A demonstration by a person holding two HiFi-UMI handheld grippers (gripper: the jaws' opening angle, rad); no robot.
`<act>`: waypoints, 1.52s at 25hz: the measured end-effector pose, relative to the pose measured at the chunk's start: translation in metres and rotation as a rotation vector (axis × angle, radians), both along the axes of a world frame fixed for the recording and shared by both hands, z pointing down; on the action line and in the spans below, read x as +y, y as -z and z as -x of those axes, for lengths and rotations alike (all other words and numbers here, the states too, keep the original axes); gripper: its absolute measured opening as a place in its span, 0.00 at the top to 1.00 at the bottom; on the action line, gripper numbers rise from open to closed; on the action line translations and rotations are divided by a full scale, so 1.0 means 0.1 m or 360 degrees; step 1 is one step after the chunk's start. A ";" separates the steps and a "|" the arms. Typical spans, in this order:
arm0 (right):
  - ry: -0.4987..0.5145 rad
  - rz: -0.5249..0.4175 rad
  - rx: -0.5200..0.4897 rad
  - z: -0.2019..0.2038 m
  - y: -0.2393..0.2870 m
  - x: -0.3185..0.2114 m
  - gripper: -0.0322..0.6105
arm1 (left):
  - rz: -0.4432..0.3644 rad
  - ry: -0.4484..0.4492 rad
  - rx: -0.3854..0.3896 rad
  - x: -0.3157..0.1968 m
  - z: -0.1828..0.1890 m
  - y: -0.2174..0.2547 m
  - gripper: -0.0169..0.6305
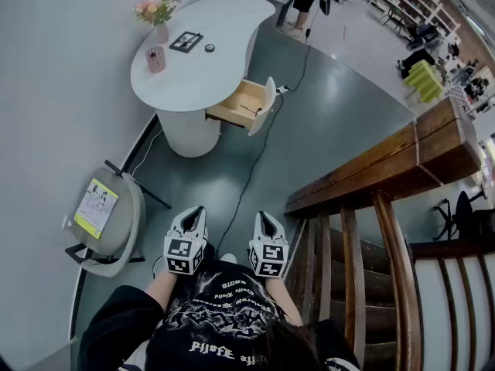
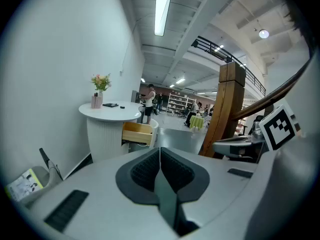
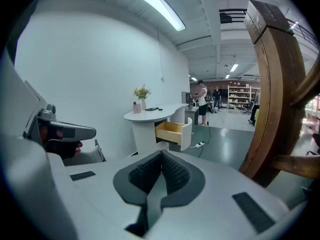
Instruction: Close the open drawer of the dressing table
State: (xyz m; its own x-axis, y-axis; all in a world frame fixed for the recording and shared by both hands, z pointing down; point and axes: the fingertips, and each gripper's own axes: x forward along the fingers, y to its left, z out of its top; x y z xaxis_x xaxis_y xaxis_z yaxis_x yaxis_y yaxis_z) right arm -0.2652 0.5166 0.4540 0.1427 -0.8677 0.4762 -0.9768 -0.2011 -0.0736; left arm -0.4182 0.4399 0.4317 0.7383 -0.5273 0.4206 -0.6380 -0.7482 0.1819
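standing well apart from the dressing table (image 1: 188,134), the person (image 1: 224,315) could snag the black cable (image 1: 249,178) lying on the floor (image 1: 332,130) between, or later push the open drawer (image 1: 246,105), jutting from under the tabletop (image 1: 197,52), off-centre so it skews rather than slides in. held close to the body, side by side, the left tongs (image 1: 195,212) and right tongs (image 1: 267,219) tilt slightly downward, each pinched together on nothing.

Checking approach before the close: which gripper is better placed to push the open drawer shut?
Right, marginally. The left gripper and right gripper are both shut, far from the dressing table; the open drawer lies more nearly straight ahead of the right one.
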 end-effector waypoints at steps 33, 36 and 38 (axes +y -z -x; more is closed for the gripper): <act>-0.0304 -0.0044 0.0014 -0.07 -0.01 -1.07 0.91 | -0.0099 -0.0242 0.0143 -1.37 -0.16 0.04 0.93; -0.0300 -0.0038 -0.0001 -0.04 -0.01 -1.13 0.91 | -0.0087 -0.0242 0.0150 -1.43 -0.13 0.04 0.93; -0.0309 -0.0047 -0.0026 -0.03 -0.01 -1.14 0.91 | -0.0087 -0.0249 0.0144 -1.43 -0.11 0.04 0.93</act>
